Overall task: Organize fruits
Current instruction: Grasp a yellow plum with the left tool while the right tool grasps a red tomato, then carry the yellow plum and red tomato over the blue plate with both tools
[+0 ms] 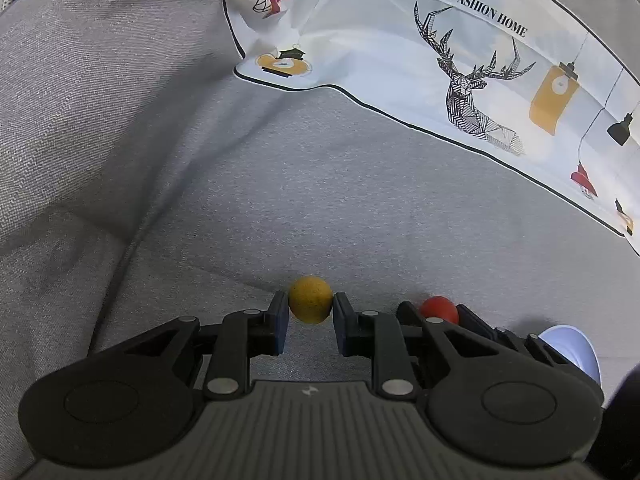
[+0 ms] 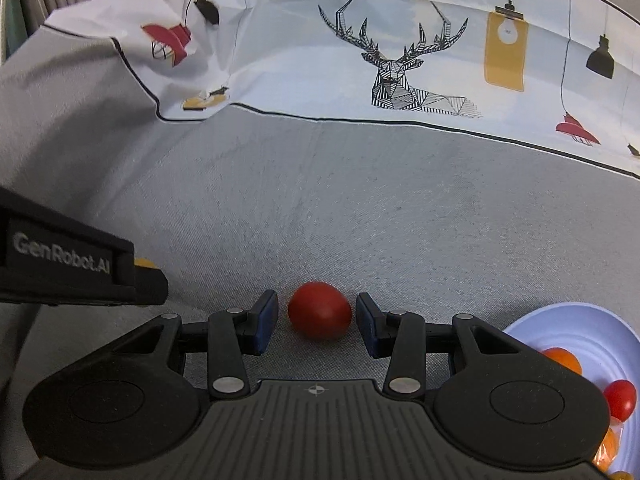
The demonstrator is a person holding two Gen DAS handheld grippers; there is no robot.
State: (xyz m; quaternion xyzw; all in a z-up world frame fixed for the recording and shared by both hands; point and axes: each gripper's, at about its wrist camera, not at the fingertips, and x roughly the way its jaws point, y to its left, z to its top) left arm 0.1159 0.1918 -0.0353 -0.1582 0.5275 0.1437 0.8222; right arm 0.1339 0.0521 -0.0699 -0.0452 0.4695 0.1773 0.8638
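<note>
My left gripper (image 1: pixel 310 312) pinches the yellow fruit (image 1: pixel 310 299); my right gripper (image 2: pixel 316 320) brackets the red fruit (image 2: pixel 319 310) on the sofa, jaws apart (not yet touching). Next: close, then carry both to the bowl (image 2: pixel 560 320).

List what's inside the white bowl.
In the right wrist view the bowl holds an orange fruit, a red fruit and more orange pieces lower down. The right gripper's body covers the bowl's left part, so anything there is hidden.
</note>
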